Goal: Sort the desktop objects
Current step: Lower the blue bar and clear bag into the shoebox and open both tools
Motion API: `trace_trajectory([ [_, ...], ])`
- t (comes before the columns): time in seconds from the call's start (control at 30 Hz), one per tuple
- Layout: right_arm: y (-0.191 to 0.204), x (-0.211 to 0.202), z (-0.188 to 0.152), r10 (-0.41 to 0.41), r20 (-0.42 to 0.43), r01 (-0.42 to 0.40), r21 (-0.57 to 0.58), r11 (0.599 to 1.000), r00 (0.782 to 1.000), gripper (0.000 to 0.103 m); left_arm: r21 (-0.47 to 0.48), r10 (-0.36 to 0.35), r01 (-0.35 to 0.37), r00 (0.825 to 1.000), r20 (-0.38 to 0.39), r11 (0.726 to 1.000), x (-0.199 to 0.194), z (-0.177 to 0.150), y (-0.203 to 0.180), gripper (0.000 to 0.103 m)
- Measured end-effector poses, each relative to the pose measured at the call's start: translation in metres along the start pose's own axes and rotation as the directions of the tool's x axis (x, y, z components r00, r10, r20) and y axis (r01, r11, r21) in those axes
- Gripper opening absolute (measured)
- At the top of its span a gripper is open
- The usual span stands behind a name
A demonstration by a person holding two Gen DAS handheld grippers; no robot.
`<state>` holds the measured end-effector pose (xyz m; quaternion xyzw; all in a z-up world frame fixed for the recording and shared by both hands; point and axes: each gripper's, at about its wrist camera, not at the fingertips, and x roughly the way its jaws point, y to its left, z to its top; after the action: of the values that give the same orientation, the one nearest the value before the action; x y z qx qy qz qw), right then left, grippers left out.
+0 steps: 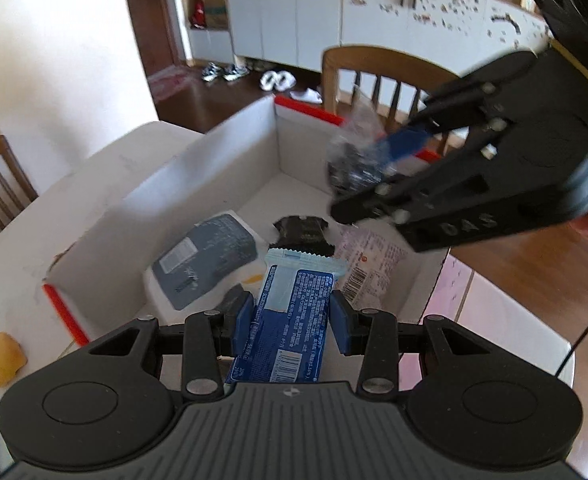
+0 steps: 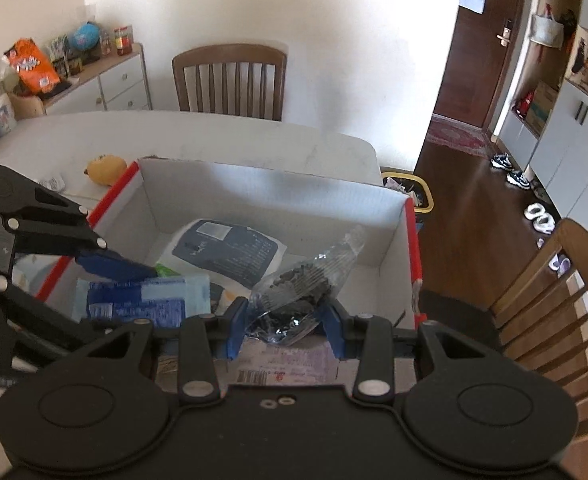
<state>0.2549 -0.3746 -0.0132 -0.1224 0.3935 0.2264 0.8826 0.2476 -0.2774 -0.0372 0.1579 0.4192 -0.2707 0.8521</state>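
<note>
A blue packet (image 1: 289, 316) is clamped in the left gripper (image 1: 291, 320) above the box (image 1: 213, 152). A clear bag (image 2: 294, 292) of dark pieces is clamped in the right gripper (image 2: 283, 330), also over the box, which is set on the bench (image 2: 213, 136).

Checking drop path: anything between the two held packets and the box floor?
Nothing visible blocks either. The blue packet in the left tongs and the clear bag in the right tongs hang over the open box, above packets already inside.

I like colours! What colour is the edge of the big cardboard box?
Red, on the white cardboard box; right wrist view shows it best.
</note>
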Motion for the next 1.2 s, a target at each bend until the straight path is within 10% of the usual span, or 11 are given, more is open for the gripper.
trace_trajectory([
  [1.2,-0.002,0.100,0.022,-0.074,-0.165,0.060,-0.085,0.995,0.984,0.040,0.025,-0.060,0.066,0.980,-0.191,0.998,0.053,0.018,0.012,0.039],
])
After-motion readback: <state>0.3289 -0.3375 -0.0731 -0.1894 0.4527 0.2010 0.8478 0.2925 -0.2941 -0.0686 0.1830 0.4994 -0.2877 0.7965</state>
